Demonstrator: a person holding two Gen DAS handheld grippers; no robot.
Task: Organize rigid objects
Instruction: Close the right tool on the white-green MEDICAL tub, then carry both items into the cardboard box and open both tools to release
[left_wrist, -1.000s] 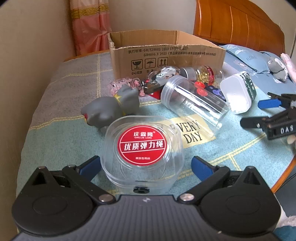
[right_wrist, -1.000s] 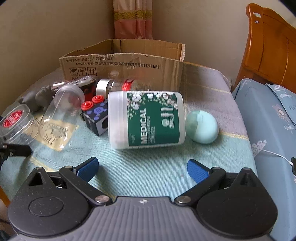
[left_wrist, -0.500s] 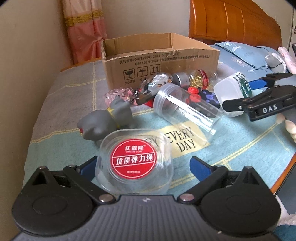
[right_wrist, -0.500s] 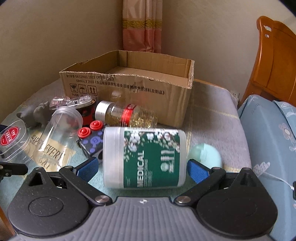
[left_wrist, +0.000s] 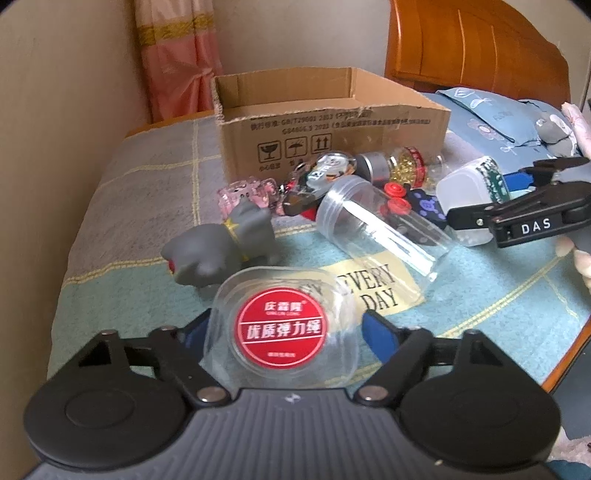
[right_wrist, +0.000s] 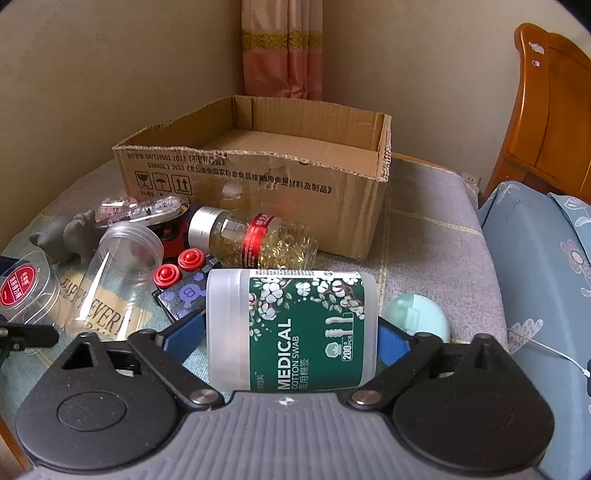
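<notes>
My left gripper (left_wrist: 284, 332) has just been closing, and its blue pads, which stood wide of the clear plastic tub with the round red label (left_wrist: 282, 332) a second ago, now sit against the tub's sides low in the frame. My right gripper (right_wrist: 291, 336) came forward and has just been closing too, so the white cotton swab jar with the green label (right_wrist: 291, 328), once mid-frame ahead of the jaws, now lies between the pads, seemingly touched on both ends.

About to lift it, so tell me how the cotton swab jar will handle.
The swab jar lies on its side and looks round, so it may roll if released. Swabs suggest it is light. Its smooth plastic could slip between the right gripper pads, which have just been closing around it.
</notes>
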